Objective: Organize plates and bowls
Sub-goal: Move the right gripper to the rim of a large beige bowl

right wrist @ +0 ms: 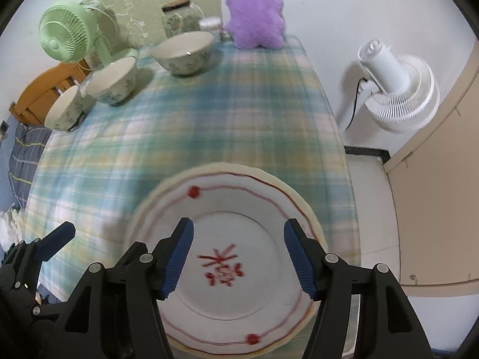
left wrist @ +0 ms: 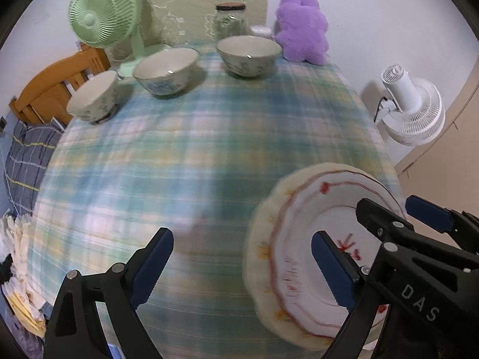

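Plaid cloth in green, blue and yellow covers your tabletop [right wrist: 227, 113], which stands against a pale wall. Along the far edge you have three patterned bowls: a small bowl [left wrist: 93, 99] at the left, a middle bowl [left wrist: 166, 70] beside it, and a larger bowl [left wrist: 249, 55] further right, all upright and apart from one another. Behind them stand a green fan [left wrist: 101, 15], a glass jar [left wrist: 230, 19] with a dark lid, and a purple plush toy [left wrist: 302, 28]. A white fan [right wrist: 395, 86] sits on the floor off the right side of the tabletop, and a wooden chair back [left wrist: 57, 83] shows at the left.

Your plate [right wrist: 236, 269] — white with a red rim line and a red mark in its centre — lies flat near the front right corner of the tabletop, on top of a cream plate [right wrist: 221, 169] whose scalloped rim shows around it.

Your right gripper [right wrist: 239, 257] hovers over the plate's centre with its blue pads spread and nothing between them — they touch no part of the plate. Your left gripper [left wrist: 241, 266] is likewise released, its jaws very wide; one pad is over the cloth, the other over the plate's left part, gripping nothing.
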Action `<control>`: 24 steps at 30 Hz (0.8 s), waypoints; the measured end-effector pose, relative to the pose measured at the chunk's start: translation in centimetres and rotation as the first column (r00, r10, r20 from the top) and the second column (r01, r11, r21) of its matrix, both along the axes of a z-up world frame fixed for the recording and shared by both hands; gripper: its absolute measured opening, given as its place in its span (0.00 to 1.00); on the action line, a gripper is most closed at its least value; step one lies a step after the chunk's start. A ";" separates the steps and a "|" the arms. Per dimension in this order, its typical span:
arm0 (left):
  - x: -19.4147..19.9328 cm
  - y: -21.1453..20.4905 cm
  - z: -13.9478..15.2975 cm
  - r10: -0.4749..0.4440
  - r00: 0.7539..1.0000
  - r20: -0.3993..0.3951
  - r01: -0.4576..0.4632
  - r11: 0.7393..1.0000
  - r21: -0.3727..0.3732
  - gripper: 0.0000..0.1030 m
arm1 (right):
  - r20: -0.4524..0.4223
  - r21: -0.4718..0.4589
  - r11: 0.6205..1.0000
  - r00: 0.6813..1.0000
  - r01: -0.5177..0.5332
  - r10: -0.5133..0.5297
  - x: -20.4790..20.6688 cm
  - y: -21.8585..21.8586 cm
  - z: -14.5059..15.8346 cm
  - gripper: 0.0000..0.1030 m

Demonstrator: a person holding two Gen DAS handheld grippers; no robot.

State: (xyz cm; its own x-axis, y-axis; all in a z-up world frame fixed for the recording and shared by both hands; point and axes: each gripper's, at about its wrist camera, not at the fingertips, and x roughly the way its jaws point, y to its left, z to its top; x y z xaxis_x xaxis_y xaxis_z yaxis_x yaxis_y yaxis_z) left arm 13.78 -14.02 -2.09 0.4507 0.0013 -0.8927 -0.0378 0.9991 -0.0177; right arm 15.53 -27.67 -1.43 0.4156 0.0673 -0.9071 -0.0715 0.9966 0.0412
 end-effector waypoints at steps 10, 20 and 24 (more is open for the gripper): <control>1.4 9.5 2.1 -0.073 0.997 0.029 0.073 0.997 0.011 0.91 | 0.053 -0.023 0.997 0.996 0.079 -0.078 -0.1 8.8 2.5 0.64; 4.4 18.9 2.5 -0.122 0.990 0.066 0.120 0.992 0.035 0.89 | 0.105 0.012 0.991 0.985 0.136 -0.137 1.9 19.3 3.1 0.64; 5.8 22.1 2.5 -0.120 0.990 0.074 0.118 0.993 0.027 0.88 | 0.108 0.017 0.988 0.982 0.156 -0.157 3.2 22.7 3.3 0.64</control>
State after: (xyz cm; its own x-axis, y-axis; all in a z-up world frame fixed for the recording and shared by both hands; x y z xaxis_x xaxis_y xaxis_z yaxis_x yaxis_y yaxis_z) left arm 19.54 8.03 0.45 0.5151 -0.0370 -0.8564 0.0823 0.9966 0.0065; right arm 18.75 -4.95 1.88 0.5176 0.0013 -0.8556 0.0808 0.9955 0.0504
